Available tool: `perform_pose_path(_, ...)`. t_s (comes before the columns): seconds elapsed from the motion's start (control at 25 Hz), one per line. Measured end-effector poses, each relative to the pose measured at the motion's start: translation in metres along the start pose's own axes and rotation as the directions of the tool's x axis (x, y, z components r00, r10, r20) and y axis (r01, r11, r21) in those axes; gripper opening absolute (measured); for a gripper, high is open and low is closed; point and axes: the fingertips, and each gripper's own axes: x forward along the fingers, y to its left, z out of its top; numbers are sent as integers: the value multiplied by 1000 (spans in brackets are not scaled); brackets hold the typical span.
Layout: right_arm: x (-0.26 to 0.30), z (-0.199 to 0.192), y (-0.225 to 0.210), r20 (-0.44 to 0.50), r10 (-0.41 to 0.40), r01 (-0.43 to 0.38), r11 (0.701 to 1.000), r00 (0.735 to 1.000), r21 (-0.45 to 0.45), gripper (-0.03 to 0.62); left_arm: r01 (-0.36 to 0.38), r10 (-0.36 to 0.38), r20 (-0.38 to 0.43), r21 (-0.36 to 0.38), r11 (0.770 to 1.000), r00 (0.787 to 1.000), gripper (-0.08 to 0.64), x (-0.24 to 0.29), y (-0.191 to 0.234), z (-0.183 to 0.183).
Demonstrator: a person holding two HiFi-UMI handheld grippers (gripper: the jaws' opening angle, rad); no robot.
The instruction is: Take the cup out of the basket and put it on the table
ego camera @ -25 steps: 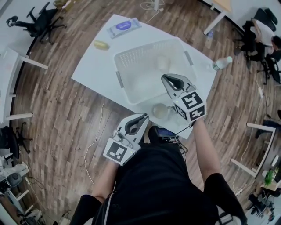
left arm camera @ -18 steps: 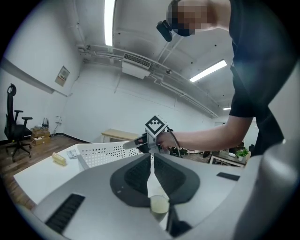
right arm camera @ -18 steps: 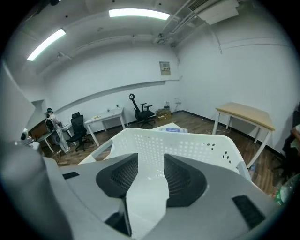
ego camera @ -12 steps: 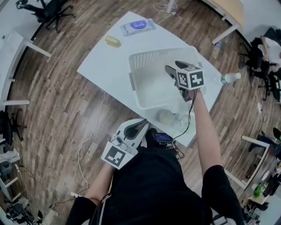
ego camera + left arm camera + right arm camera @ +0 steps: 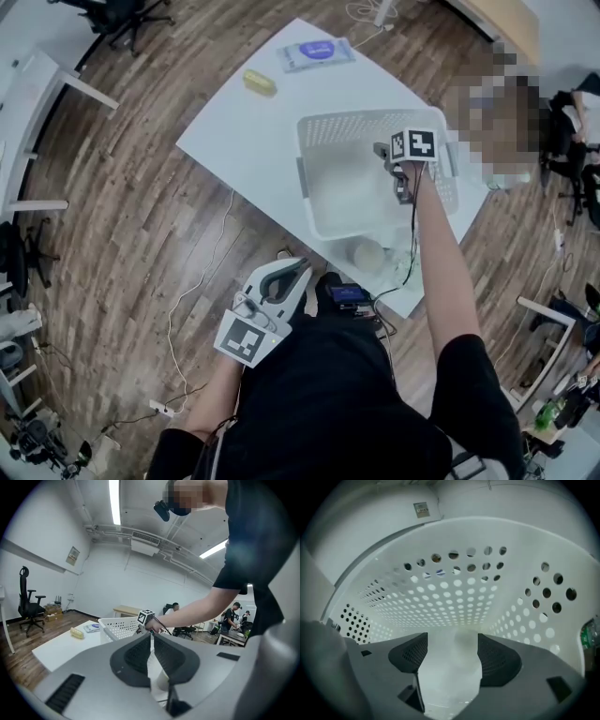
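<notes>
A white perforated basket (image 5: 323, 202) stands on the white table (image 5: 248, 141). My right gripper (image 5: 395, 174) reaches down inside it near the far right wall and hides the cup there in the head view. In the right gripper view the right gripper (image 5: 452, 641) is open; its jaws have just been opening. A pale, blurred cup (image 5: 463, 641) shows ahead between them, untouched. A second pale cup (image 5: 367, 253) stands on the table in front of the basket. My left gripper (image 5: 296, 269) is shut and empty, held low by the person's body off the table's near edge.
A wipes pack (image 5: 317, 53) and a small yellow object (image 5: 260, 82) lie at the table's far side. A dark device (image 5: 349, 295) sits at the near table edge. Office chairs, other tables and people stand around the room.
My right gripper has dropped from above the near rim down into the basket, tilted steeply downward and opened its jaws. The left gripper has shifted slightly and stays shut.
</notes>
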Motion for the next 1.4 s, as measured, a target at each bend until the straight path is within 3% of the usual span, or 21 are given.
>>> perform_pose_path(0.16,20,-17,-23,-74,-76,79,996,994,40,311,-17,17,-14,-2,1000,1000,12,-4,6,-1)
perform_pose_path(0.48,48,-28,-45,-106,-82,98,983,991,155,310,-48,48,-49,-1,999,998,12,-9,15,-4)
perform_pose_path(0.72,53,-28,-44,-93,-62,74,988,994,134,297,-62,63,-53,6,998,997,12,-14,11,-12)
perform_pose_path(0.88,46,-26,-36,-82,1,13,987,997,161,290,-63,63,-56,3,998,996,12,-16,11,-13)
perform_pose_path(1.08,19,-24,-13,-49,92,-84,987,995,134,290,-49,49,-29,17,999,998,12,-12,10,-5)
perform_pose_path(1.24,-20,-13,7,47,175,-178,982,983,65,290,-33,33,8,21,999,999,12,-3,6,2)
perform_pose_path(1.4,-67,-6,39,155,256,-258,966,954,-7,290,-19,18,34,24,1000,999,12,-2,2,10)
